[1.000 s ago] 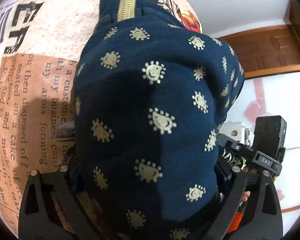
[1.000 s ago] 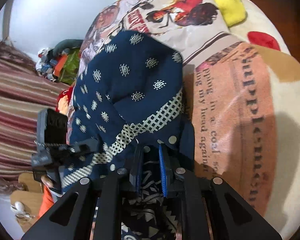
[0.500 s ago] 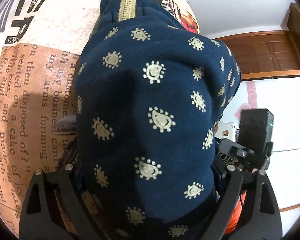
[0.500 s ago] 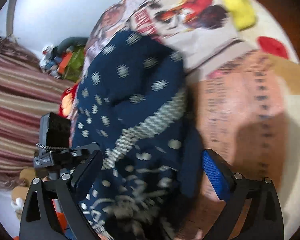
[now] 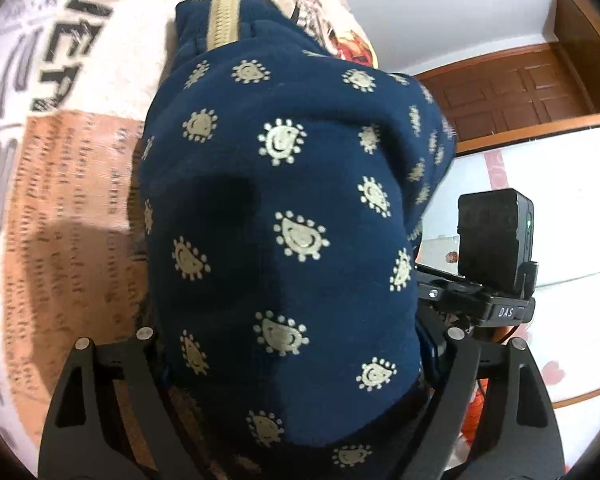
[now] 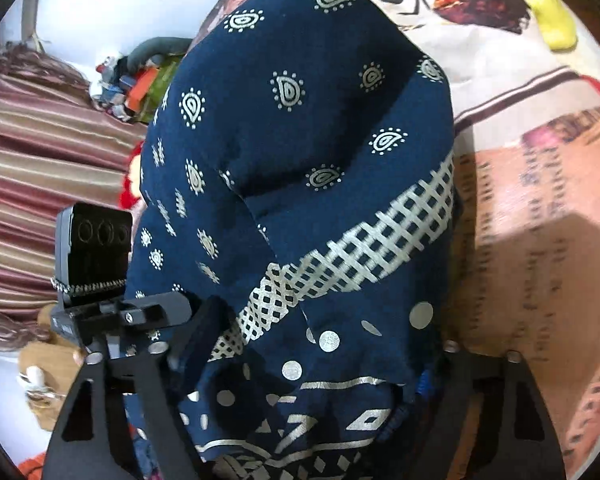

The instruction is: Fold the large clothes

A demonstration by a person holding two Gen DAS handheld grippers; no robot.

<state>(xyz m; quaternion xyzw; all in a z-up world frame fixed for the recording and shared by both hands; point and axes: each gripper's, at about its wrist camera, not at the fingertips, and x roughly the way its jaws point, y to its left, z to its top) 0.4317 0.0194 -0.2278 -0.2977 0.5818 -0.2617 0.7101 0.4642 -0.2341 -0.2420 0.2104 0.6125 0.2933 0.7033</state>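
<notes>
The navy garment (image 5: 284,216) (cream paisley print, lattice band) lies bunched on the printed bedspread (image 5: 60,184), filling both views. The left tongs (image 5: 288,364) stand spread around its near end, closing slightly. The right tongs (image 6: 300,360), at 6 o'clock, are spread too, just narrowing, cloth between.

Bright, even indoor light; both fisheye views bend strongly and darken to black at the corners. The printed bedspread (image 5: 60,208) is motion-blurred, its text smeared. Soft dark shadows fall on the navy garment (image 5: 284,216) and the bedspread.
</notes>
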